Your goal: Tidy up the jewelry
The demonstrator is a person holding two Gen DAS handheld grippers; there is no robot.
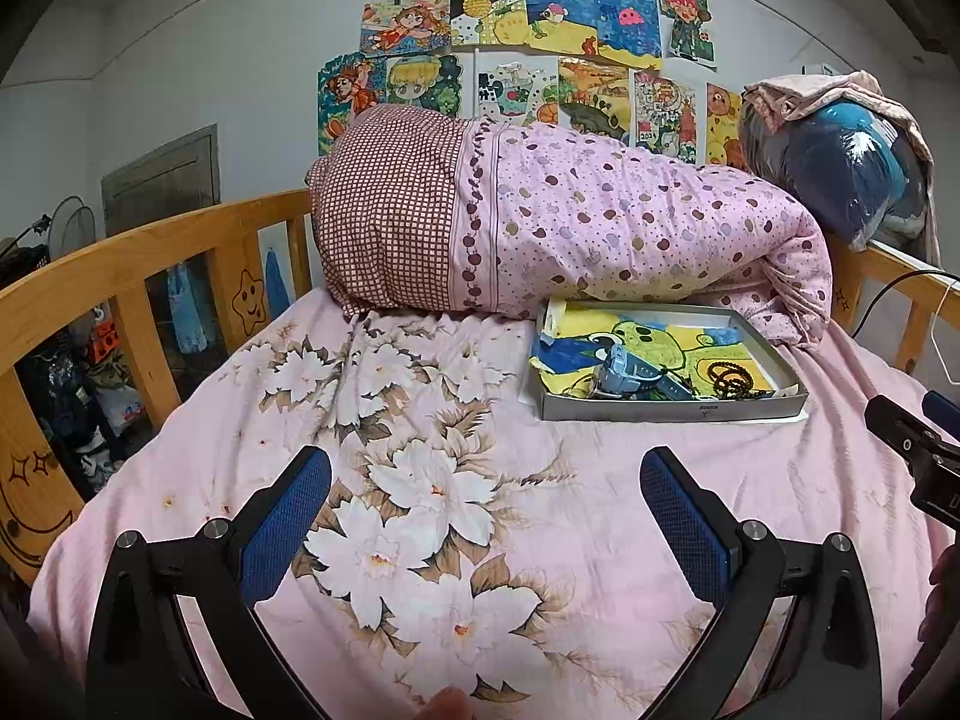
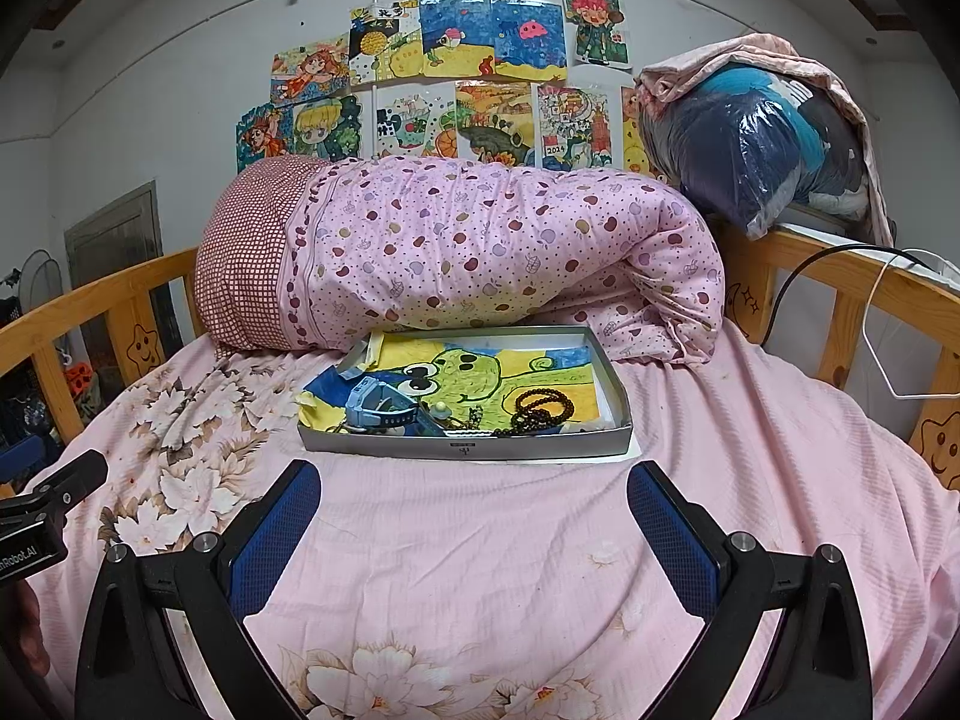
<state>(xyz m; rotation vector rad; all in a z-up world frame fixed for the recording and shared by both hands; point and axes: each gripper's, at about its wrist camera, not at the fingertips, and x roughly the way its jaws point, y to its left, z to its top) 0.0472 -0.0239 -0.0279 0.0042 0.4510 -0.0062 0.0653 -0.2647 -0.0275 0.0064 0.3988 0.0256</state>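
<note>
Both tools, left [image 1: 486, 480] and right [image 2: 474, 492], spread above pink floral bedsheet [image 2: 480, 540]; drawings [image 2: 492, 42] on wall.

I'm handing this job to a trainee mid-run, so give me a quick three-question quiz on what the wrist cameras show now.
1. True or false: the dark bead bracelet lies inside the grey tray.
2. Which is the blue watch nearer to in the tray: A) its left end, B) its right end?
3. How do the jaws of the left gripper and the right gripper stand?

Key: 1 true. 2 A. 3 both open and empty, above the bedsheet, short of the tray.
</note>
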